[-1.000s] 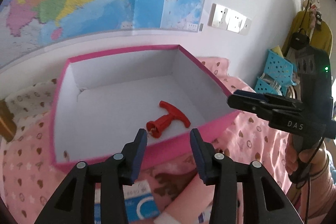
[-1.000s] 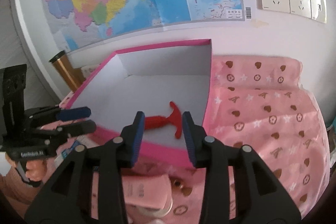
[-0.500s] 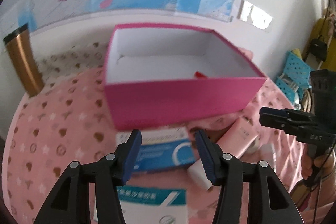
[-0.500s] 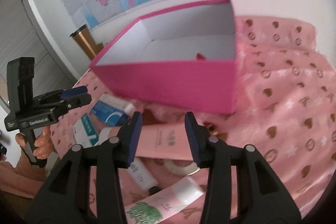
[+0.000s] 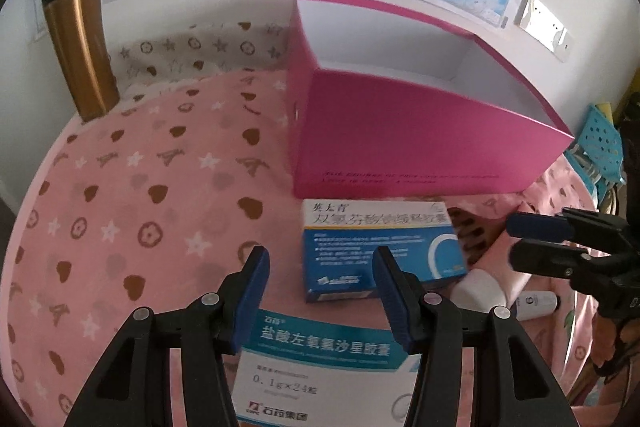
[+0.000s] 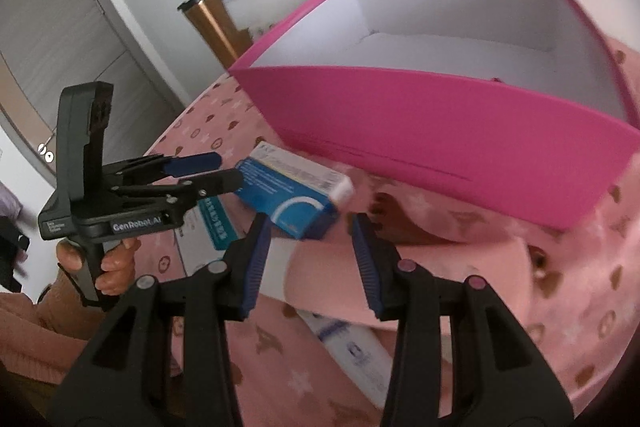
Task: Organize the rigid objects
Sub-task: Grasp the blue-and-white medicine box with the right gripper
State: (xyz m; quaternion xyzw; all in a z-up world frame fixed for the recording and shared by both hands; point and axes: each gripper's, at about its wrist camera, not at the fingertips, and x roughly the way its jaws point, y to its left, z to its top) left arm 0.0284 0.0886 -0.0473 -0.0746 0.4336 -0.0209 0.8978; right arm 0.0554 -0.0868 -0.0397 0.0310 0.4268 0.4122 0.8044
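Both tongs, left (image 5: 320,291) and right (image 6: 310,255), gape empty, jaws just widened, above the pink-clothed surface (image 5: 132,187), where a blue box (image 5: 380,247) lies just before the pink box (image 5: 400,147).

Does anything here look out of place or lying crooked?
Yes. The blue medicine box lies tilted, one end propped up on a pink tube, in front of the pink box. Other items lie scattered around it.
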